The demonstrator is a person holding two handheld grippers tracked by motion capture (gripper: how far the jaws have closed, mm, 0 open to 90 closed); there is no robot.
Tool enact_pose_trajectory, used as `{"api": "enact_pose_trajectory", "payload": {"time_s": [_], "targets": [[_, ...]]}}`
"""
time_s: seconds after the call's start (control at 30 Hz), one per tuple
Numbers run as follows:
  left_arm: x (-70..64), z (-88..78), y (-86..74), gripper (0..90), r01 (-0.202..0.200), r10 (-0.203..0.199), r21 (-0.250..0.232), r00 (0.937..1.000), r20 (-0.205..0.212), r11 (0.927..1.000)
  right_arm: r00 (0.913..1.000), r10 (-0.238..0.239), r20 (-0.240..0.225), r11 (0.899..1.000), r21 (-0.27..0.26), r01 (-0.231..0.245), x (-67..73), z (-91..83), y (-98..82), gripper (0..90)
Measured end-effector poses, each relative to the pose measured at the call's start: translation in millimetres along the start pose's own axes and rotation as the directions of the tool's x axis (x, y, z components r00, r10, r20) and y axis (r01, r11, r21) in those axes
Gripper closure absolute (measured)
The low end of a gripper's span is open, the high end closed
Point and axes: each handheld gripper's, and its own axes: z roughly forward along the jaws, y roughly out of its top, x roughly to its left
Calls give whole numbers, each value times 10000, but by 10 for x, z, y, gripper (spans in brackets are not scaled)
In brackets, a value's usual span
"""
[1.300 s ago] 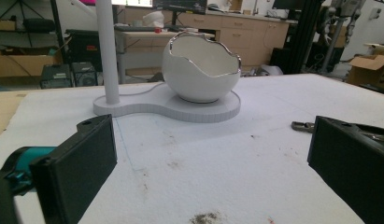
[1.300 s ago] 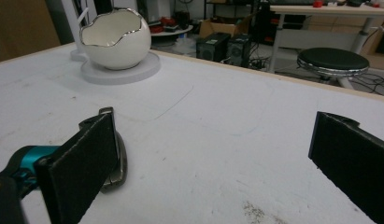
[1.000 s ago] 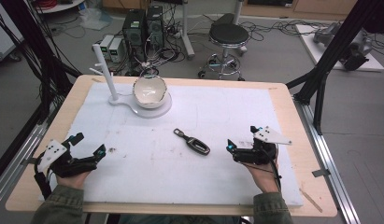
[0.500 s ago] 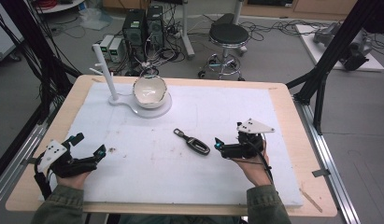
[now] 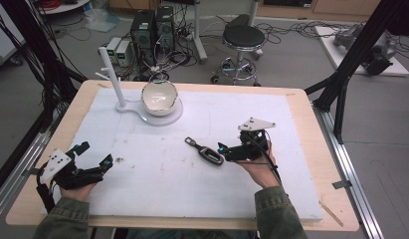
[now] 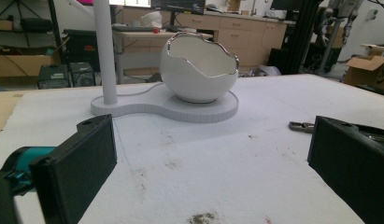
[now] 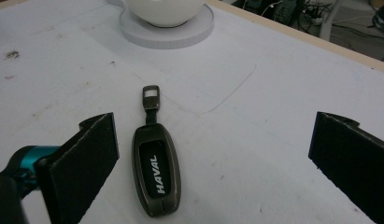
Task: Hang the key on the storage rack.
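My right gripper (image 5: 223,148), jaws apart, has the key fob (image 7: 156,171) beside its left jaw, open mat (image 7: 255,121) rightward.

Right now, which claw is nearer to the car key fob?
Right. The right claw is open just beside the car key fob; the left claw is far away near the table's left edge.

Bare mat lies all round the key fob (image 5: 208,153); far behind it, the bowl (image 5: 159,97) and post (image 5: 112,79) block the way.
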Motion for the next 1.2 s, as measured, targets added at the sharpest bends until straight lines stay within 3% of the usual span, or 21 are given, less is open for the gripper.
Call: {"api": "enact_pose_trajectory", "payload": {"time_s": [0.4, 0.73, 0.8, 0.83, 0.97, 1.13, 1.2], "targets": [[-1, -2, 1, 18, 15, -15, -21, 10000, 34, 10000, 9983, -358, -457, 9948, 937, 400, 97, 339, 225, 7], [1, 0, 1, 18, 34, -34, -32, 10000, 54, 10000, 9915, -755, -1056, 9779, 1868, 943, 221, 651, 404, 7], [1, 0, 1, 17, 51, -51, -40, 10000, 62, 10000, 9889, -868, -1206, 9687, 2213, 1120, 254, 770, 454, 7], [0, 1, 2, 17, 60, -59, -66, 9999, 83, 10000, 9889, -868, -1206, 9687, 2213, 1120, 254, 770, 454, 7], [-2, 3, 2, 18, 102, -101, -98, 9999, 68, 9999, 9830, -925, -1584, 9473, 2901, 1359, 287, 962, 490, 7], [1, 2, 2, 18, 125, -124, -75, 9999, 103, 9999, 9720, -1095, -2080, 9079, 3771, 1830, 328, 1117, 491, 8], [1, 3, 3, 18, 137, -136, -102, 9998, 110, 9999, 9699, -1095, -2176, 9002, 3921, 1896, 338, 1172, 480, 30]]}}
